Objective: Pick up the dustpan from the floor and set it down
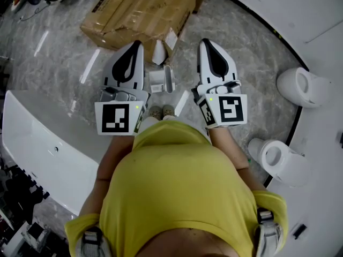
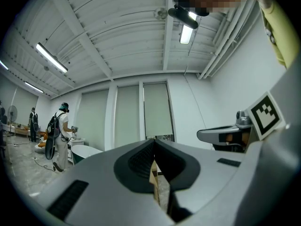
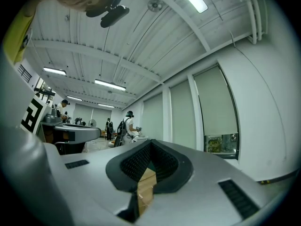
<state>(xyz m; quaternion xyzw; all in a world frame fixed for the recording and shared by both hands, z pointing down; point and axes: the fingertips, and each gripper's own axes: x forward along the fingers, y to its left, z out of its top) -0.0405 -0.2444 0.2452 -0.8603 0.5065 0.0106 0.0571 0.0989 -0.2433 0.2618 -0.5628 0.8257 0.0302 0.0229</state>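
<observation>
Yellow shirt [image 1: 182, 191], feet [image 1: 161, 111] mostly hidden beneath, left hand-held gripper [image 1: 138, 43] and right hand-held gripper [image 1: 204, 42] held closed, empty, dustpan [image 1: 161, 81] indistinct between them.

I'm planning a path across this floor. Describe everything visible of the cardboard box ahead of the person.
The cardboard box is brown, flattened and creased, with tape strips and dark print near its left end. It lies on the grey marbled floor, beyond the left hand-held gripper and right hand-held gripper, touched by neither. The picture's top edge cuts it off.
</observation>
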